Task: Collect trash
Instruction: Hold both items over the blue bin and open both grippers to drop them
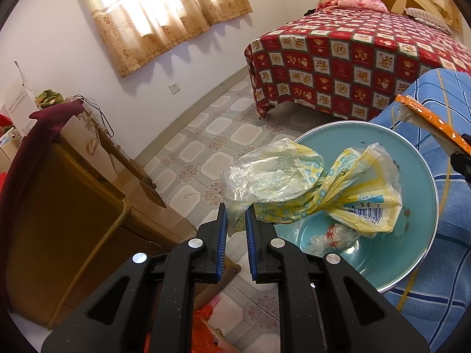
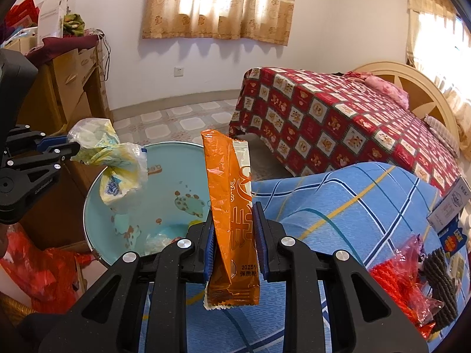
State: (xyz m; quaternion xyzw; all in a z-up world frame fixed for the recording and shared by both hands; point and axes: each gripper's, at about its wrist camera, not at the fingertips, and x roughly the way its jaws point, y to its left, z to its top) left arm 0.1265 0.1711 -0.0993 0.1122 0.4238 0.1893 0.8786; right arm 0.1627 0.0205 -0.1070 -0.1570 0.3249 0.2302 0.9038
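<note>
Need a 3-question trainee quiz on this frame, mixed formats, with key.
1. True or false: the left claw holds a yellow plastic bag over the basin.
2. The right claw grips: A) a red bag B) an orange wrapper C) nothing
3. Fill in: the basin already holds a small clear ____ with red print.

Key: 1 true; 2 B; 3 wrapper

A blue plaid cushion (image 2: 353, 200) bears red yarn (image 2: 394, 288) and printed cartons (image 2: 447, 209).
</note>
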